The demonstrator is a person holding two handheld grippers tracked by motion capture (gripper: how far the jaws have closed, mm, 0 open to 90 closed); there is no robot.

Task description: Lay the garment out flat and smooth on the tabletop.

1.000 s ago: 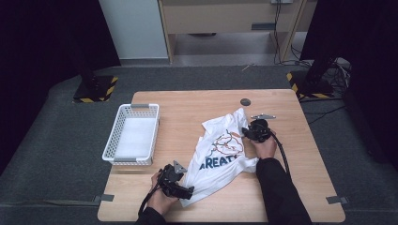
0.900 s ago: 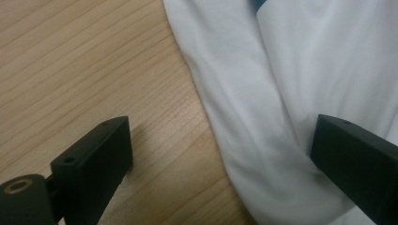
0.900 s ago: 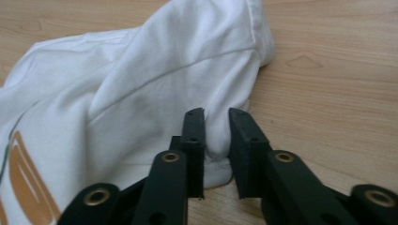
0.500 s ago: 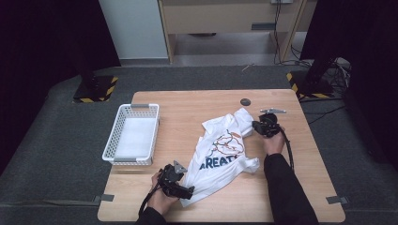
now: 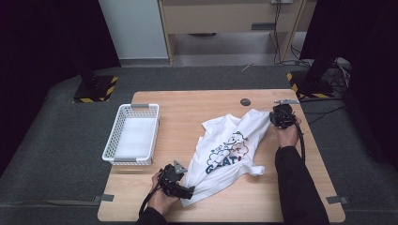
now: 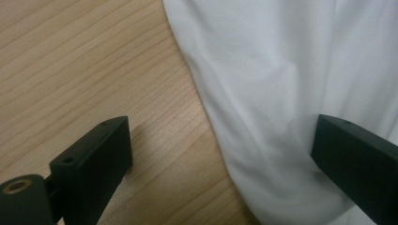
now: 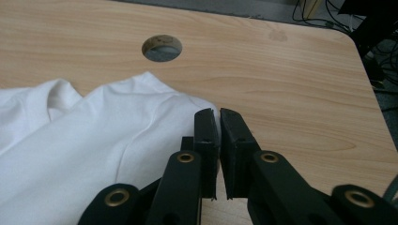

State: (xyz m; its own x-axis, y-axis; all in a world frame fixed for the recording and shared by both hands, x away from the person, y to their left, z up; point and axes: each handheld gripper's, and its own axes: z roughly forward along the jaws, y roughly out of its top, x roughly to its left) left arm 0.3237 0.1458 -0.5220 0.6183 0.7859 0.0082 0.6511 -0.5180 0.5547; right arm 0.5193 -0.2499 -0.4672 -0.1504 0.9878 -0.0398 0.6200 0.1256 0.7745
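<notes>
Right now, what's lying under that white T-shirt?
The wooden table lies under the white T-shirt, showing bare all round it. Whatever the cloth covers cannot be seen. The right tongs pinch its far corner.

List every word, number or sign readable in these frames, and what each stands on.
"CREAT": dark letters on the white T-shirt, below its cartoon print; a fold hides the start and whatever follows, so this reading is partly a guess.
Yellow-and-black hazard stripes, no words: on the stand bases on the floor.
No lettering can be seen on the white basket or the table.
</notes>
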